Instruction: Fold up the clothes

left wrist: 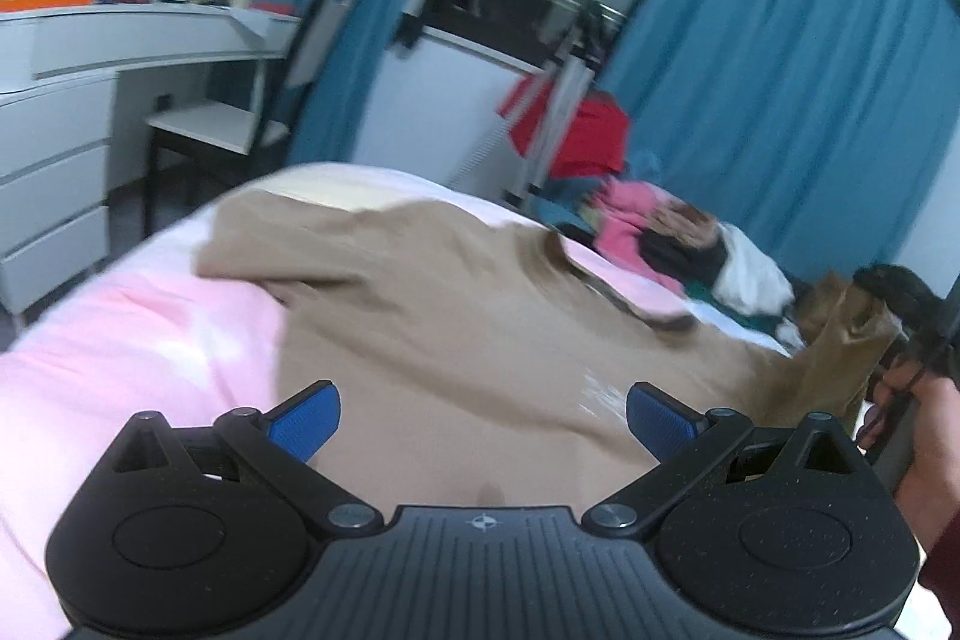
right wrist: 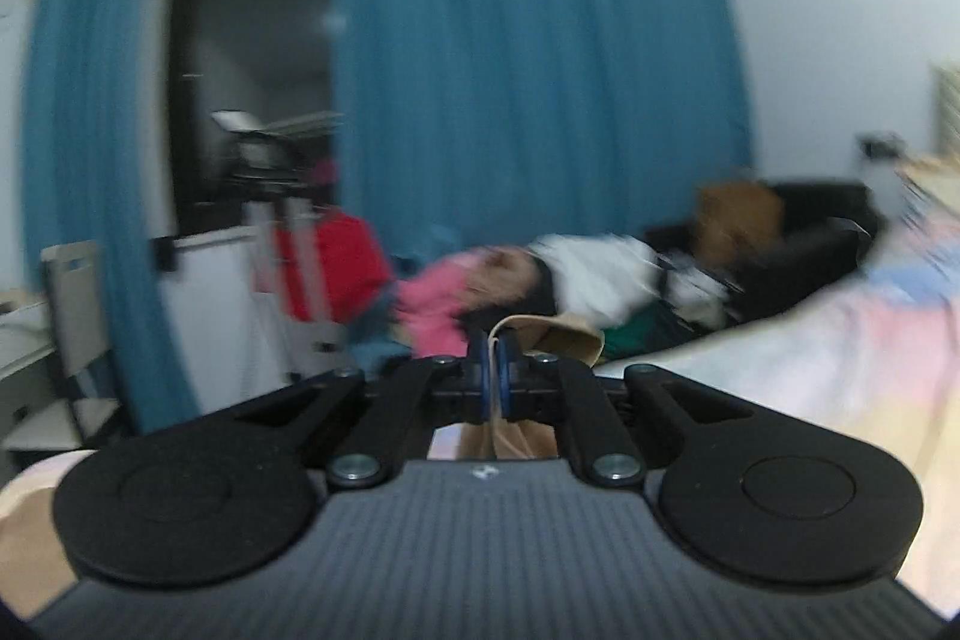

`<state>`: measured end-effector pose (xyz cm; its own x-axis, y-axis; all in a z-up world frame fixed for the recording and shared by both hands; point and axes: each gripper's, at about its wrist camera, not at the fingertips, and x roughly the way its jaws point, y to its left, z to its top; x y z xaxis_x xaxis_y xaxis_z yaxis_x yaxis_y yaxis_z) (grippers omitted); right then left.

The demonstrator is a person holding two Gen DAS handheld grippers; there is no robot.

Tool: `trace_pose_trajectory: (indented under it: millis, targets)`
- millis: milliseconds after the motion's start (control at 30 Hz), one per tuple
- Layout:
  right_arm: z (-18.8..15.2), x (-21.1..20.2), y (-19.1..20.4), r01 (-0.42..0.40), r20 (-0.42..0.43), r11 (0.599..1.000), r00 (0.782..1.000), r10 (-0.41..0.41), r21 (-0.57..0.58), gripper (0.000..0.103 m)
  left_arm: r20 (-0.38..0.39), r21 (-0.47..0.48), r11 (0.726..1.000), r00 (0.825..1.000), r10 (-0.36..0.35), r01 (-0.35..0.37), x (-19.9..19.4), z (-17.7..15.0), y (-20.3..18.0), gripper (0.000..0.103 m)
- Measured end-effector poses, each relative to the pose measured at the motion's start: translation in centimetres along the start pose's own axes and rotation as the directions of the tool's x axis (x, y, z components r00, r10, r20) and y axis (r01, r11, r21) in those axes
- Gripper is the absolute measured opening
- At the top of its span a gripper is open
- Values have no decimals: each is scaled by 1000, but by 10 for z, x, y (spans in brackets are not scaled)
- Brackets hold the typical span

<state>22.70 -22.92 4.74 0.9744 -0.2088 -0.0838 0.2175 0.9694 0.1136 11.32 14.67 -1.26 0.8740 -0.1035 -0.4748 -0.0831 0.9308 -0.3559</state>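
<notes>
A tan garment (left wrist: pixel 456 316) lies spread on the pink bed sheet (left wrist: pixel 138 334), one sleeve reaching the far left. My left gripper (left wrist: pixel 483 418) is open and empty just above the garment's near part. My right gripper (right wrist: pixel 495 370) is shut on a fold of the tan garment (right wrist: pixel 564 334) and holds it lifted above the bed. In the left wrist view the right gripper (left wrist: pixel 900 340) shows at the far right with the tan cloth (left wrist: pixel 840 340) pulled up to it.
A pile of pink, white and dark clothes (left wrist: pixel 678 238) lies at the bed's far side, also in the right wrist view (right wrist: pixel 540 280). A red item (left wrist: pixel 588 130) hangs on a rack. A white desk (left wrist: pixel 120 40) and chair (left wrist: pixel 240 124) stand left. Blue curtains (right wrist: pixel 528 40) hang behind.
</notes>
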Motion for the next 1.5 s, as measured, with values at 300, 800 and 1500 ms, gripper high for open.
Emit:
trace_pose_trajectory:
  millis: [300, 800, 1500]
  targets:
    - [-60, 19, 161, -231, -163, 961, 965, 206, -153, 6, 39, -91, 990, 992, 116, -112, -3, 23, 48, 102]
    - [-102, 21, 174, -346, -387, 937, 859, 335, 42, 103, -3, -31, 991, 991, 131, -131, 21, 16, 52, 102]
    - [-14, -254, -20, -336, -278, 939, 897, 343, 73, 103, -67, 197, 979, 997, -35, 48, -38, -31, -21, 102]
